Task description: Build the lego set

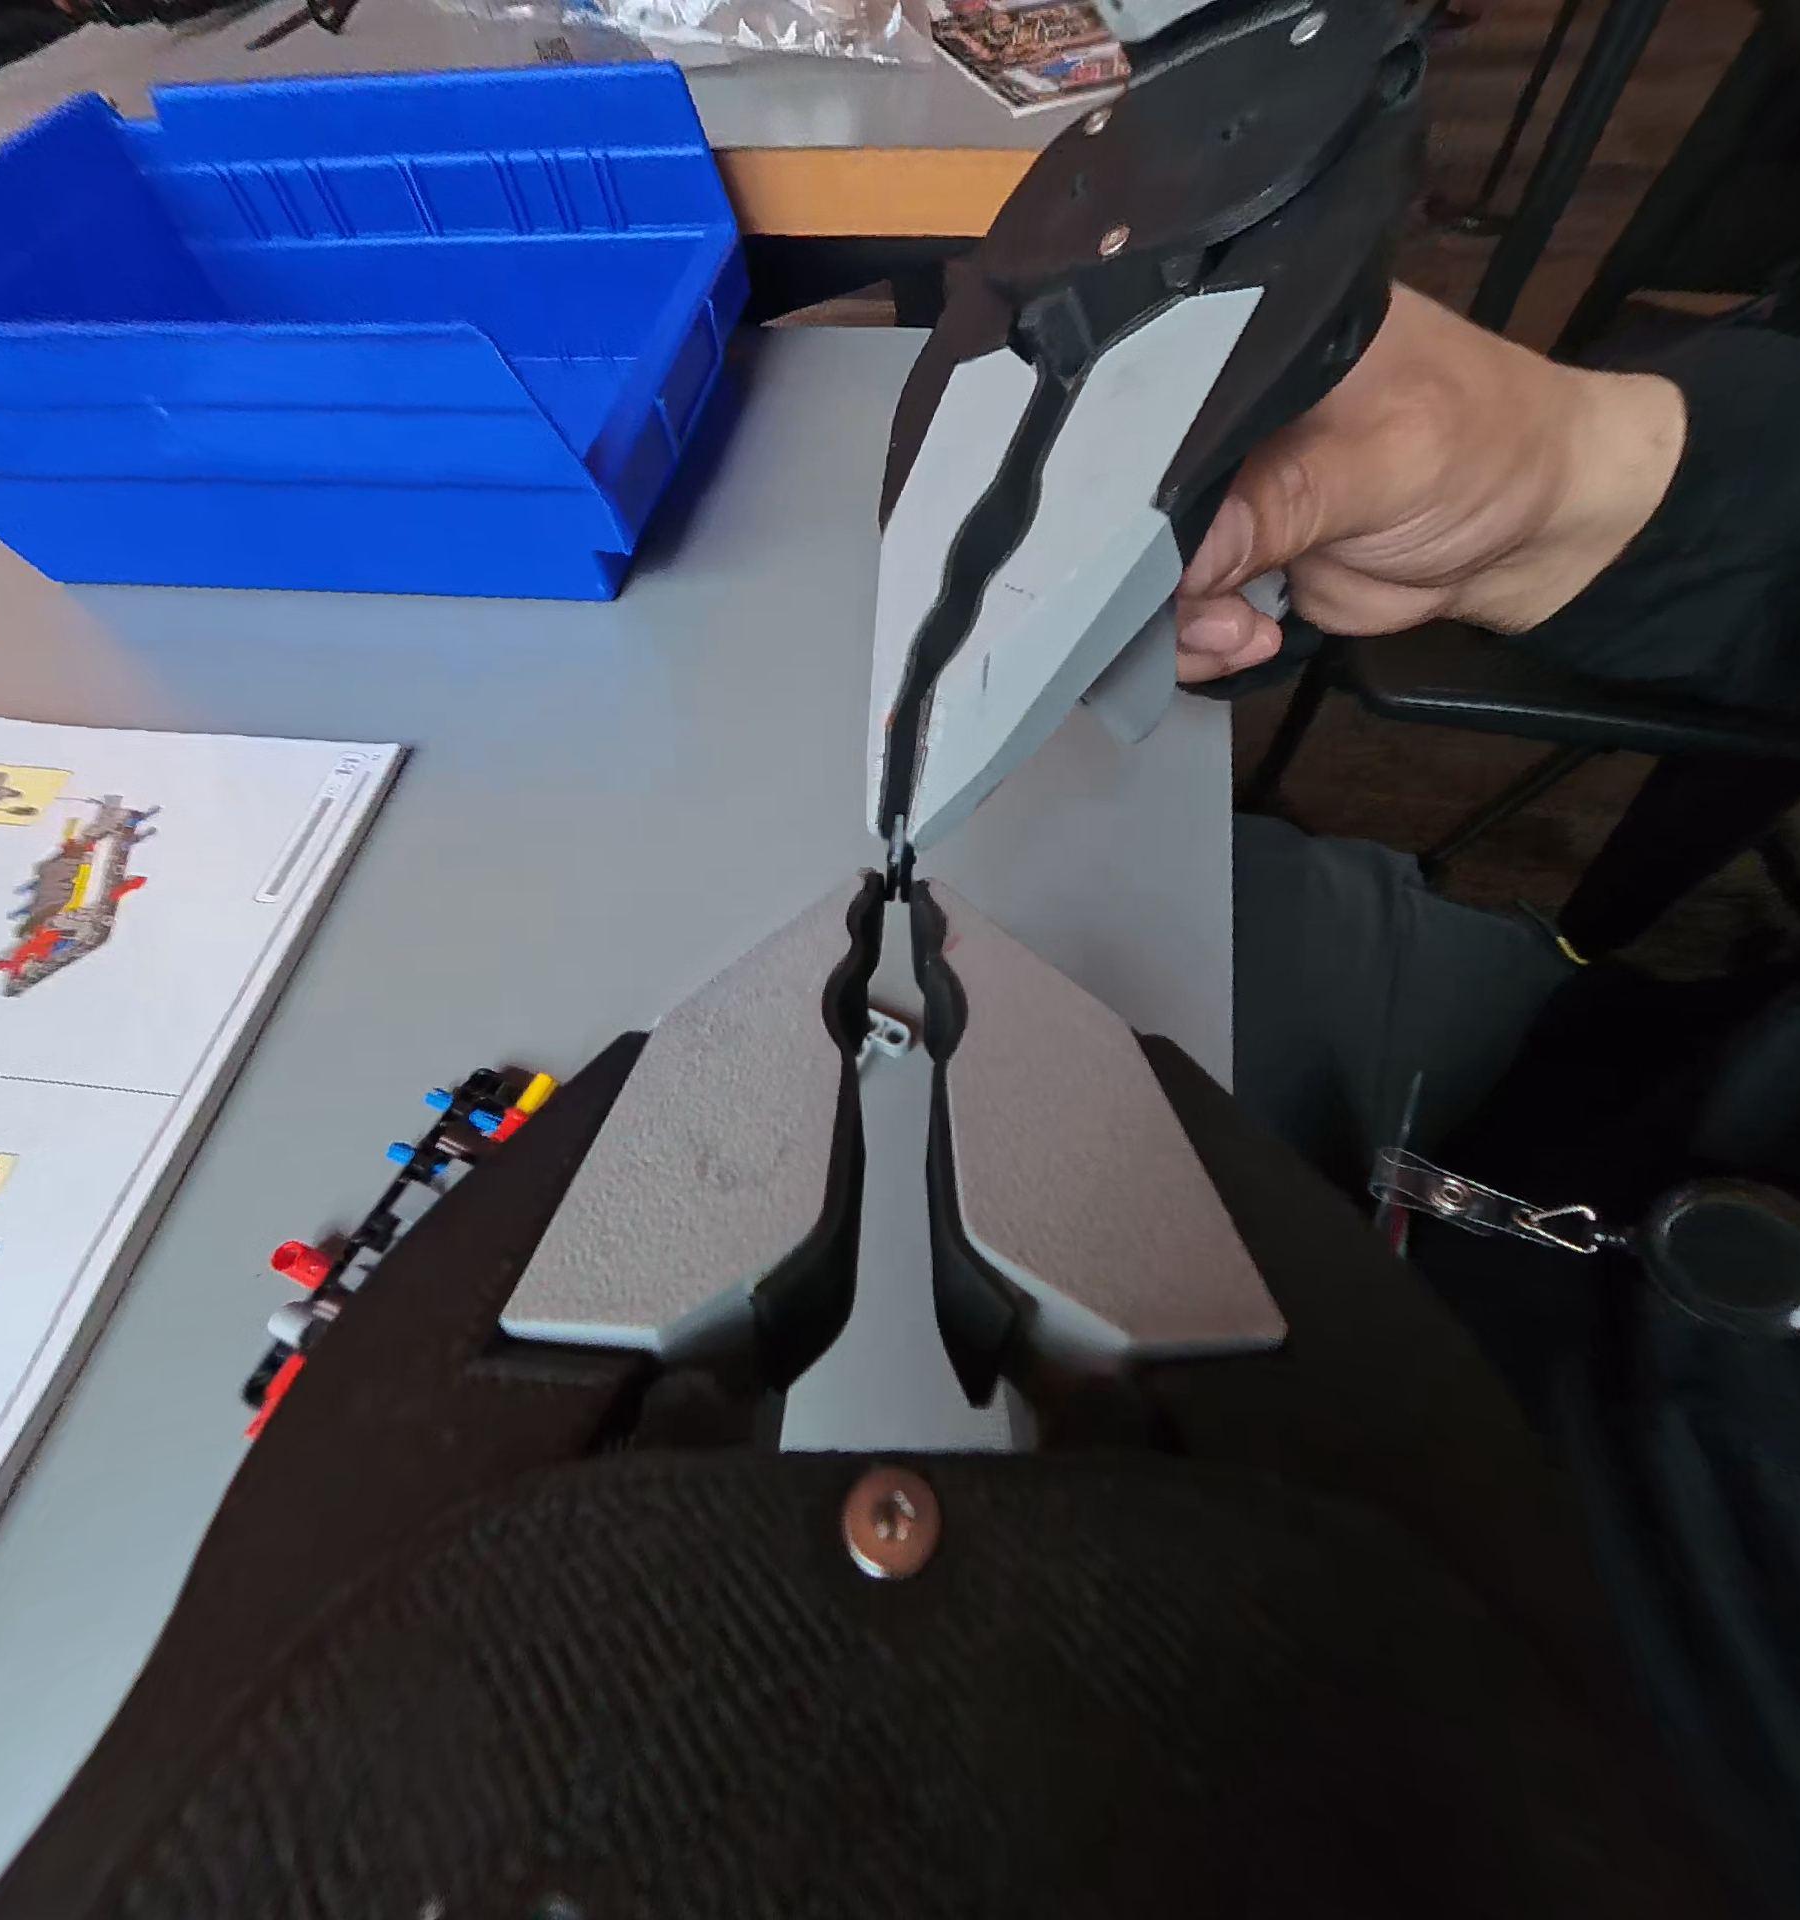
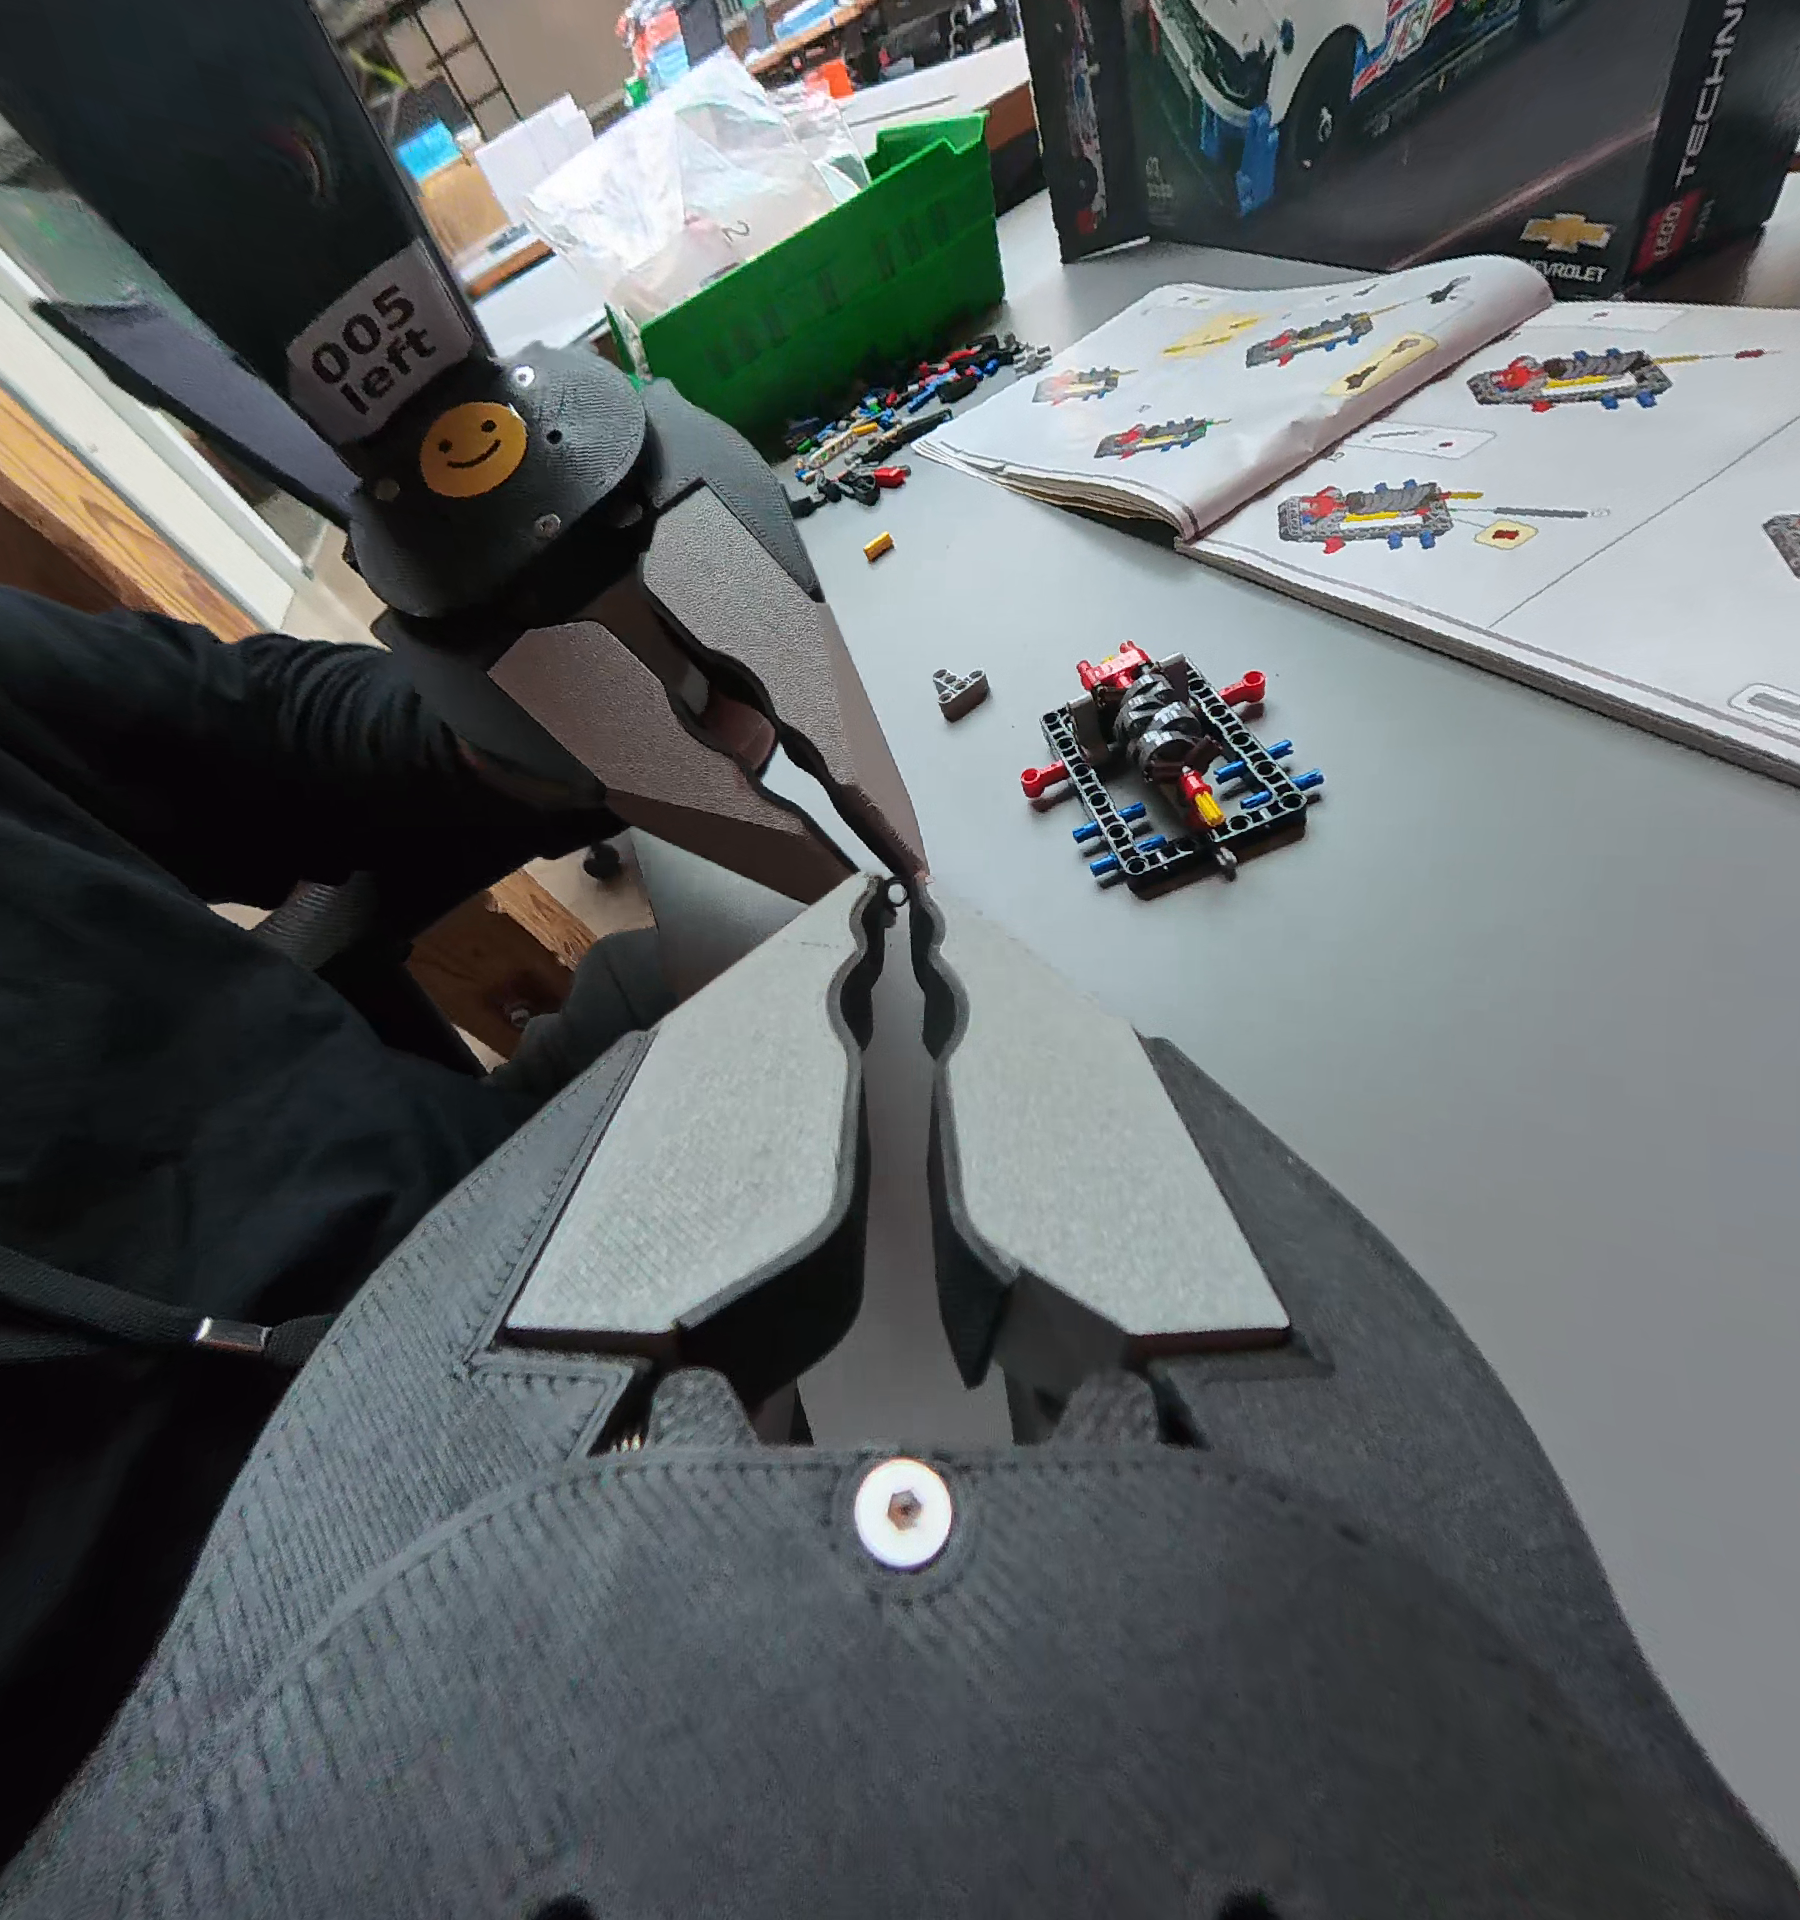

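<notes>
Left gripper (image 1: 894,885) and right gripper (image 2: 901,894) tip to tip, both pinching one small black pin (image 1: 898,854). Frame (image 2: 1176,764) at 1 o'clock on table (image 2: 1498,1039).

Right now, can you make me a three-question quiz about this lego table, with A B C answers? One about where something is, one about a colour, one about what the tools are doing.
1. Where is the half-built frame?
A. On the table
B. In the green bin
C. On the booklet

2. What colour is the bin beyond the left tool?
A. Red
B. Blue
C. Yellow

3. What are the two tools doing?
A. Both wide open
B. Lying flat on the table
C. Meeting tip to tip at a small black piece

Answers:
1. A, the frame sits on the bare grey table, apart from the booklet and green bin.
2. B, its walls are bright blue.
3. C, the left tool and right tool touch tips around the black piece.
</notes>
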{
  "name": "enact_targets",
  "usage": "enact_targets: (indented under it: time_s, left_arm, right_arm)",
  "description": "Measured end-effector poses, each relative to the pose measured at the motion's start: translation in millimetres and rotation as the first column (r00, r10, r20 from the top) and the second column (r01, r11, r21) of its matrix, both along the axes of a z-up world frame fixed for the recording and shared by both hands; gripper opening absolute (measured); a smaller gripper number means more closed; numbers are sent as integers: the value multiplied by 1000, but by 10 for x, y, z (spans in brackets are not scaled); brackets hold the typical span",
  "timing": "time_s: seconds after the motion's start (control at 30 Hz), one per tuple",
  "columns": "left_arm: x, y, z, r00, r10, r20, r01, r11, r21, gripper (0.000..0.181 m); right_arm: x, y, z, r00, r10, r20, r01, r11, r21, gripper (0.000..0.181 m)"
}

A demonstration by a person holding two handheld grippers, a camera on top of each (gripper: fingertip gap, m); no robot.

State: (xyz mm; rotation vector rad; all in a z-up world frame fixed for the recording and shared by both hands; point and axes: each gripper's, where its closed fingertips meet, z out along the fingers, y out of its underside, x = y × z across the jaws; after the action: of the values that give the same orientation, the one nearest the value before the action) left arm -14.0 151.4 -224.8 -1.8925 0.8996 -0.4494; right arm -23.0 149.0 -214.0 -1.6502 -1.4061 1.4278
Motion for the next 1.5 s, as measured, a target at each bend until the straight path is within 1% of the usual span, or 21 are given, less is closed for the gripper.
enact_targets:
  time_s: [0.17,0.27,0.37,0.67,0.77,0.8,0.83,0.9,0.97,1.03,1.13,1.2,1.3,1.5]
  left_arm:
    - [-7,-13,164,997,27,-79,-15,989,146,2]
    - [-9,-24,156,989,38,-144,-12,984,180,2]
    - [-11,-24,137,986,42,-162,-11,982,188,3]
    - [-22,4,-7,995,26,-91,-19,997,79,3]
    - [-26,20,-103,996,18,-92,-14,999,38,2]
    - [-45,21,-176,993,10,-117,-9,1000,10,5]
    - [-83,14,-285,987,-4,-160,-2,999,-40,13]
    - [-183,-17,-524,971,-50,-233,13,988,-155,16]
    - [-245,-22,-713,965,-92,-245,30,969,-246,19]
    - [-286,64,-795,962,-84,-261,18,969,-245,19]
    - [-257,122,-799,953,-115,-281,54,975,-214,20]
    - [-221,116,-800,945,-155,-288,92,971,-219,19]
    - [-172,89,-807,933,-206,-296,142,964,-225,9]
    - [-124,71,-810,946,-206,-250,146,960,-238,6]
  right_arm:
    - [34,-26,131,996,22,-90,-25,999,-25,1]
    - [29,-35,143,996,23,-86,-24,1000,-11,0]
    - [7,-30,151,996,10,-84,-10,1000,-1,0]
    - [-36,7,27,1000,-23,-12,23,1000,-12,0]
    - [-41,30,-59,999,-34,29,34,999,-14,0]
    - [-38,44,-102,998,-40,50,41,999,-4,0]
    - [-28,72,-158,995,-53,81,52,999,14,0]
    - [5,127,-276,986,-72,148,63,996,62,1]
    - [27,146,-376,975,-78,207,56,993,107,1]
    - [36,137,-474,960,-78,269,35,986,160,1]
    - [23,104,-566,942,-78,326,2,974,226,1]
    - [10,92,-606,935,-76,347,-9,971,237,1]
    - [-11,69,-626,931,-62,361,-22,974,225,1]
    - [7,82,-713,902,-71,426,-52,961,271,1]
